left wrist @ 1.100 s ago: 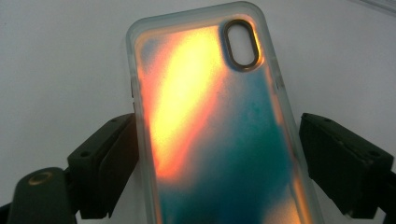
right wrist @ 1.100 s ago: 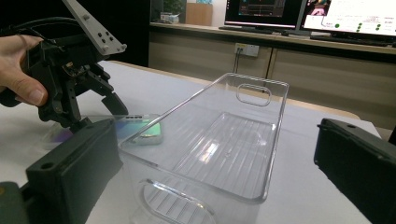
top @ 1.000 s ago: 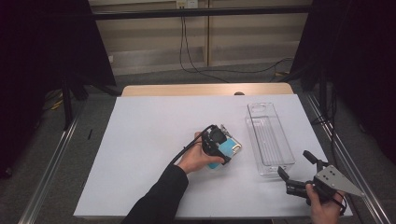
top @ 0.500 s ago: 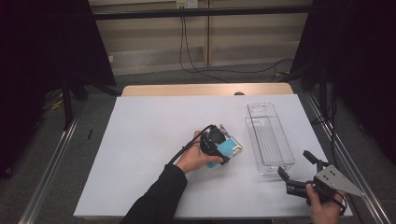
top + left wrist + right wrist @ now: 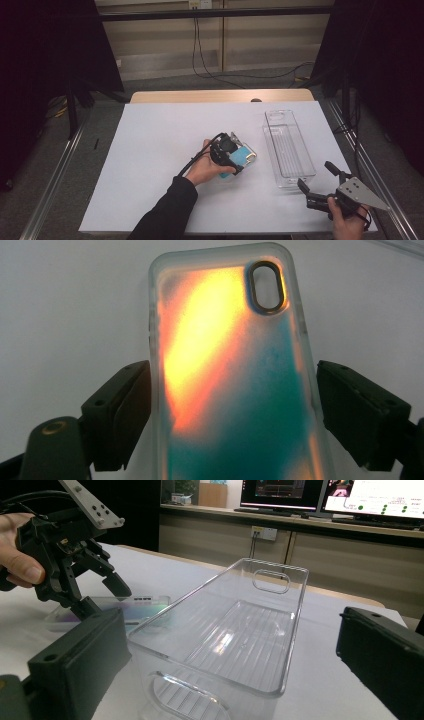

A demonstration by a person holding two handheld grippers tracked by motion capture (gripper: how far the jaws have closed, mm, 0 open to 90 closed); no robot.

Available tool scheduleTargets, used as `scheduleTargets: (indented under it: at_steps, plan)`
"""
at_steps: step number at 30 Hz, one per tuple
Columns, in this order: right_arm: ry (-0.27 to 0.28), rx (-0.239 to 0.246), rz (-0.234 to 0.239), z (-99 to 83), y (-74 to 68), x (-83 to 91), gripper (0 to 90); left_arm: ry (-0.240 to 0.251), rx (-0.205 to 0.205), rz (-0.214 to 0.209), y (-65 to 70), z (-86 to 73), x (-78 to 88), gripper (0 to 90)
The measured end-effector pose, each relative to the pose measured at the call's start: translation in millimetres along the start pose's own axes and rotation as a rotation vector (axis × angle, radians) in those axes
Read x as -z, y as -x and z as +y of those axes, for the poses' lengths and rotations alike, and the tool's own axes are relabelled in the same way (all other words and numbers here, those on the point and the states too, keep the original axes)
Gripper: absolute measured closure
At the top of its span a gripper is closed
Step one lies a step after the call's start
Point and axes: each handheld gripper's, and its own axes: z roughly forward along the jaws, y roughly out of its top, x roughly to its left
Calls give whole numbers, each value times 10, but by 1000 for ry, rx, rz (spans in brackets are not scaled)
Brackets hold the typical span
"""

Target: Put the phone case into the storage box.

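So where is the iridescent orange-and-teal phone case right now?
The iridescent orange-and-teal phone case lies flat on the white table near the high view's centre, between the left gripper's jaws, left of the clear plastic bin.

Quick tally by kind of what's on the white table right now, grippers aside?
Phone case: 1
Clear plastic bin: 1
Total: 2
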Motion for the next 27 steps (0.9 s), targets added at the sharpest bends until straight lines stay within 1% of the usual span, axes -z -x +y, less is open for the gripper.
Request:
scheduleTargets:
  at_steps: [6, 7, 11, 13, 15, 19, 20, 21, 27]
  plan:
    - [0, -2, 0, 0, -1, 0, 0, 54, 8, 32, 17, -3, 89, 169]
    - [1, -2, 1, 0, -2, 0, 0, 61, 4, 36, 19, -6, 101, 169]
    - [1, -2, 0, 1, -3, 0, 0, 77, 1, 52, 30, -23, 137, 169]
    - [1, -1, 1, 1, -2, 0, 0, 81, 9, 48, 31, -38, 153, 169]
    - [0, -1, -1, 1, -3, 1, 0, 83, -5, 57, 44, -52, 172, 169]
    - [1, 4, 3, 2, -6, 2, 0, 103, -7, 49, 76, -76, 237, 169]
    - [1, 5, 2, 1, -9, 0, 0, 110, -1, 47, 87, -84, 249, 169]
    - [-1, 5, 3, 1, -11, -1, 0, 106, -7, 48, 93, -91, 265, 169]
    - [2, 3, 2, 2, -13, 0, 0, 129, 3, 55, 126, -136, 338, 169]
